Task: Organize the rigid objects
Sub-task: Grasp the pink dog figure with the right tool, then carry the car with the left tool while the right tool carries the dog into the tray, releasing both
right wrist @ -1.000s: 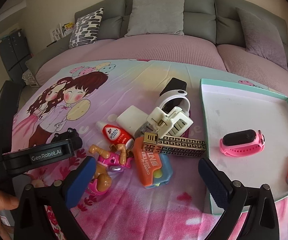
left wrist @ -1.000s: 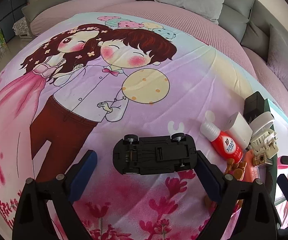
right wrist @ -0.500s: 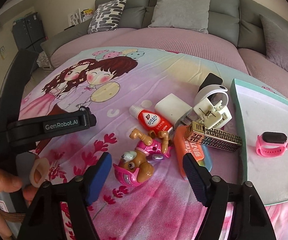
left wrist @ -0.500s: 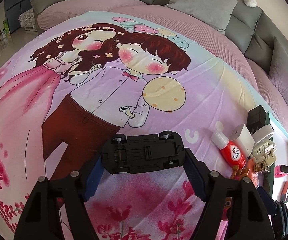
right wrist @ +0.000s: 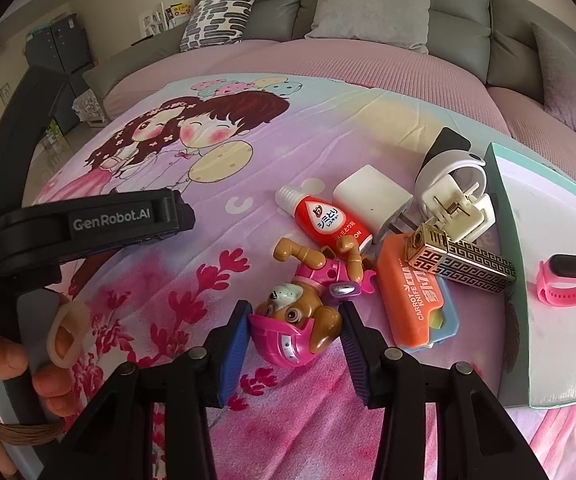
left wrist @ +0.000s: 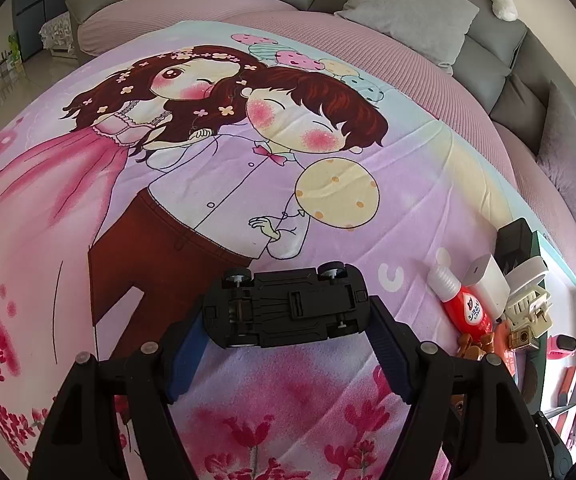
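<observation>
Black plastic toy car (left wrist: 286, 307) lies wheels-up on the printed cartoon bedspread (left wrist: 327, 128), well left of the teal-rimmed white tray (right wrist: 559, 216). The left gripper (left wrist: 288, 330) pinches it end to end — pads appear to touch nose and tail, so I'd call it held; the flat chassis gives square faces to clamp. Right gripper (right wrist: 295, 330) brackets the pink-helmeted brown puppy figure (right wrist: 297, 320) just left of the tray, fingers narrowed beside the helmet, but whether they touch it I cannot tell. A pink wristwatch (right wrist: 567, 278) already sits in the tray, so that's likely the drop zone. The remaining clutter — red squeeze tube (right wrist: 327, 224), white charger block (right wrist: 371, 200) — sits against the tray's left wall.
</observation>
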`<act>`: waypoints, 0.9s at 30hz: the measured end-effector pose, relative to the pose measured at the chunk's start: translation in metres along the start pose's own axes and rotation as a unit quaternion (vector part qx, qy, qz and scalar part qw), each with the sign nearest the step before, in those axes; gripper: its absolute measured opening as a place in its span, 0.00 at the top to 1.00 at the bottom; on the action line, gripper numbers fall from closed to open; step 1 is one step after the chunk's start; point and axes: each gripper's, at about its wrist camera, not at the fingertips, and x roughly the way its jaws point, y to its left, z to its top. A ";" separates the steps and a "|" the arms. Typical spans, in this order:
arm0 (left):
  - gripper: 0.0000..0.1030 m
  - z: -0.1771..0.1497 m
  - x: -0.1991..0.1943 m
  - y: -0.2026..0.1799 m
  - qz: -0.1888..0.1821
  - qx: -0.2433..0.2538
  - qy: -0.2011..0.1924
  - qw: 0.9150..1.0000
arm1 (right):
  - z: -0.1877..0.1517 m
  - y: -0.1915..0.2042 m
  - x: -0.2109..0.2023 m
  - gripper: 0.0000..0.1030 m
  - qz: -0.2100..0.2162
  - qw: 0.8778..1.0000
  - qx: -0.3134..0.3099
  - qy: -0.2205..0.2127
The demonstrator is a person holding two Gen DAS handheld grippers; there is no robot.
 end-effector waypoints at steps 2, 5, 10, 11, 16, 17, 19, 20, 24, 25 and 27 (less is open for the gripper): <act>0.26 0.002 -0.003 0.001 -0.002 -0.003 -0.004 1.000 | 0.002 -0.001 -0.008 0.54 0.005 1.000 0.007 -0.017; 0.26 0.004 -0.013 0.003 -0.005 -0.005 -0.020 1.000 | 0.006 -0.002 -0.023 0.54 0.010 0.999 0.012 -0.047; 0.26 0.008 -0.032 -0.002 -0.018 -0.002 -0.047 0.999 | 0.014 -0.006 -0.045 0.54 0.006 0.995 0.023 -0.094; 0.26 0.009 -0.036 -0.004 -0.019 0.000 -0.053 0.998 | 0.014 -0.009 -0.049 0.54 0.002 0.994 0.027 -0.102; 0.26 0.012 -0.048 -0.022 -0.033 0.021 -0.071 0.997 | 0.018 -0.033 -0.063 0.54 -0.025 0.990 0.056 -0.129; 0.26 0.011 -0.050 -0.027 -0.038 0.027 -0.073 0.996 | 0.018 -0.040 -0.066 0.54 -0.028 0.989 0.066 -0.132; 0.26 0.009 -0.055 -0.038 -0.050 0.041 -0.076 0.995 | 0.017 -0.055 -0.072 0.54 -0.042 0.986 0.083 -0.140; 0.26 0.009 -0.057 -0.045 -0.054 0.050 -0.078 0.994 | 0.017 -0.062 -0.074 0.54 -0.050 0.984 0.090 -0.143; 0.26 0.002 -0.063 -0.080 -0.064 0.095 -0.084 0.990 | 0.012 -0.095 -0.089 0.54 -0.090 0.975 0.122 -0.159; 0.26 -0.001 -0.064 -0.088 -0.070 0.106 -0.083 0.988 | 0.011 -0.104 -0.093 0.54 -0.098 0.973 0.132 -0.163; 0.26 -0.006 -0.066 -0.107 -0.079 0.129 -0.082 0.985 | 0.006 -0.123 -0.100 0.54 -0.112 0.967 0.154 -0.169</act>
